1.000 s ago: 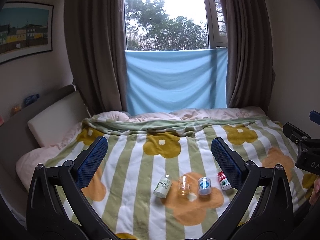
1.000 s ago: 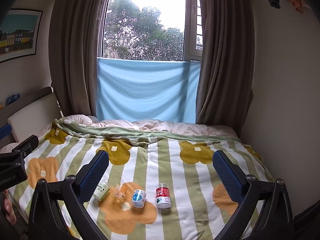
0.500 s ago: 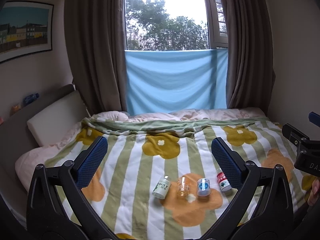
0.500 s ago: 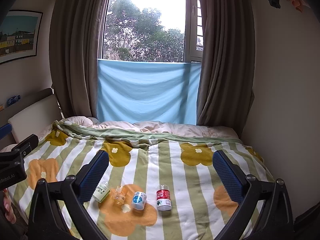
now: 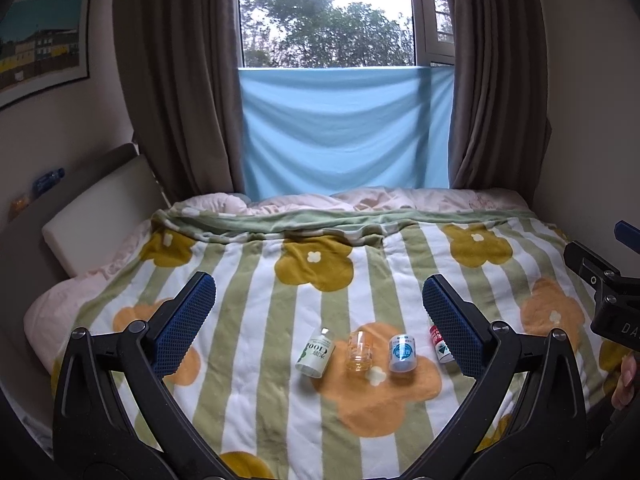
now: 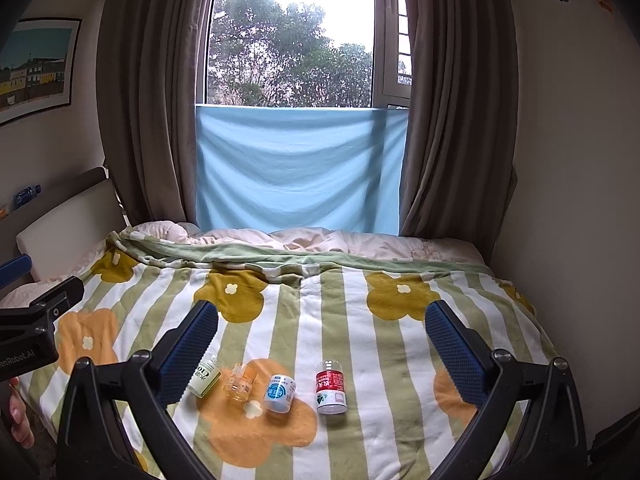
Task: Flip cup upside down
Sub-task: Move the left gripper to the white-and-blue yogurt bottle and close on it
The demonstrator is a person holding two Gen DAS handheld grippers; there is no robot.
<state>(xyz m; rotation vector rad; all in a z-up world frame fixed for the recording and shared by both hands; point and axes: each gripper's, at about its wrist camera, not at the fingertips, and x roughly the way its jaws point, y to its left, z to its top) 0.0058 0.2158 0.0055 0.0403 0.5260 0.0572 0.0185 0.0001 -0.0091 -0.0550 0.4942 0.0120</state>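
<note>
The clear glass cup (image 5: 360, 351) stands on an orange flower of the striped floral blanket (image 5: 256, 344), second in a row of four small things near the bed's front edge. A white bottle with green lettering (image 5: 316, 351) lies just to its left; a white bottle with a blue label (image 5: 402, 353) is on its right, then a red-labelled bottle (image 6: 331, 387), which the left wrist view half hides behind a blue finger pad (image 5: 450, 330).

The left gripper (image 5: 318, 320) hovers above the blanket, jaws spread wide and empty, with the cup lying between them in its view. The right gripper (image 6: 320, 350) is likewise wide apart and holds nothing, aimed at the same row.

Behind the blanket lie a rumpled pink quilt (image 6: 320, 240), a padded headboard (image 5: 100, 208) at the left, brown curtains (image 6: 152, 100) and a blue cloth (image 6: 296, 168) across the lower window. A framed picture (image 5: 40, 44) hangs on the left wall.
</note>
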